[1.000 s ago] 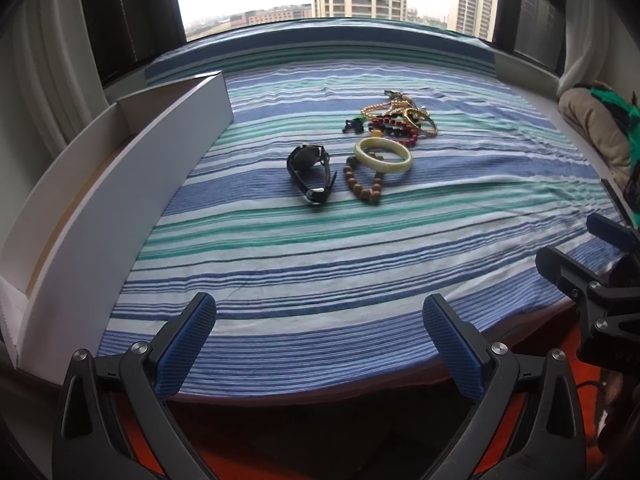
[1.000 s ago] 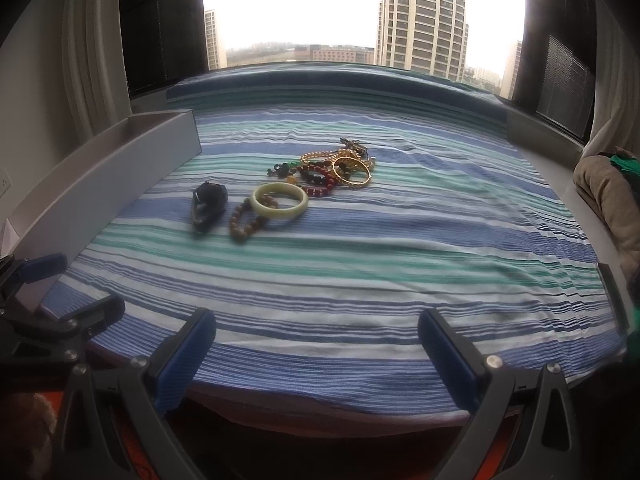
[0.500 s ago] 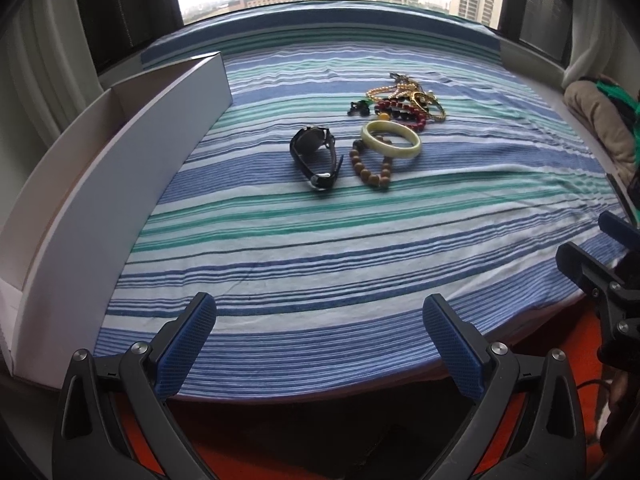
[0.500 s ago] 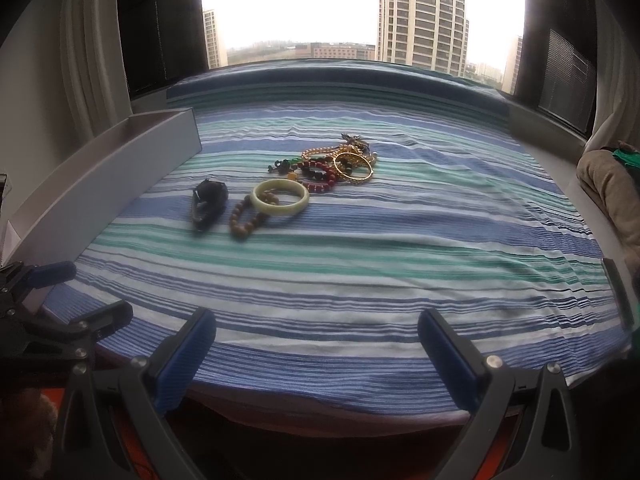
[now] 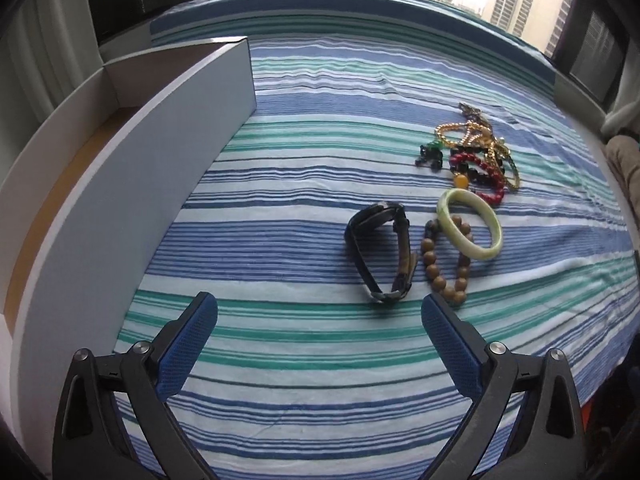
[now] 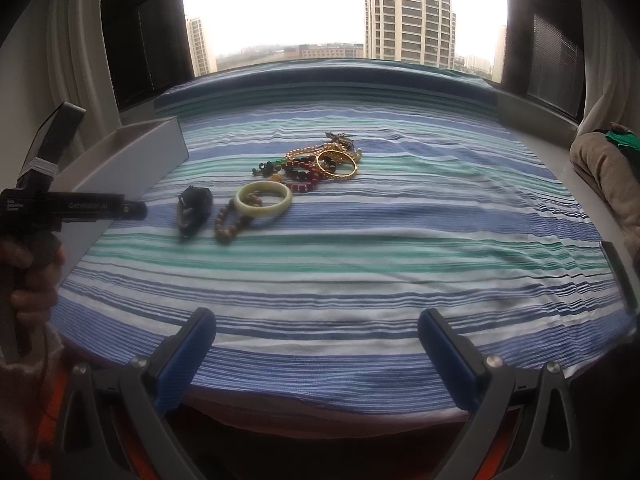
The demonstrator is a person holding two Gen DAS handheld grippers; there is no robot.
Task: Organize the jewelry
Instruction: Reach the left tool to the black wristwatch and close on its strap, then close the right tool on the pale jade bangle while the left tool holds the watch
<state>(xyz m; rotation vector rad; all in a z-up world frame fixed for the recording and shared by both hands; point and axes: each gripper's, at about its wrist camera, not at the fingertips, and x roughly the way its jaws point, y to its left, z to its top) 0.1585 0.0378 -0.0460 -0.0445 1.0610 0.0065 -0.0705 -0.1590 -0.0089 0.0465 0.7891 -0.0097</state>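
Item: watch (image 5: 382, 252), lying on the striped bed (image 5: 280, 360), just left of the wooden bead bracelet (image 5: 444, 264) and green bangle (image 5: 470, 222); box (image 5: 132, 184) well left of the watch.

Left hand-held gripper (image 5: 320, 316): released, empty, just short of the watch.

Right hand-held gripper (image 6: 316, 332): released, empty, far short of the watch.

Step, as judged: approach for first pick. Next move calls for straddling the watch strap, then clenching.

Striped cloth cover (image 5: 280, 216) matt, woven; bangle (image 5: 470, 229) glossy, stone-like; beads (image 5: 436, 268) wooden; gripper pads (image 5: 188, 344) textured rubber-like; box (image 5: 132, 200) matt cardboard.
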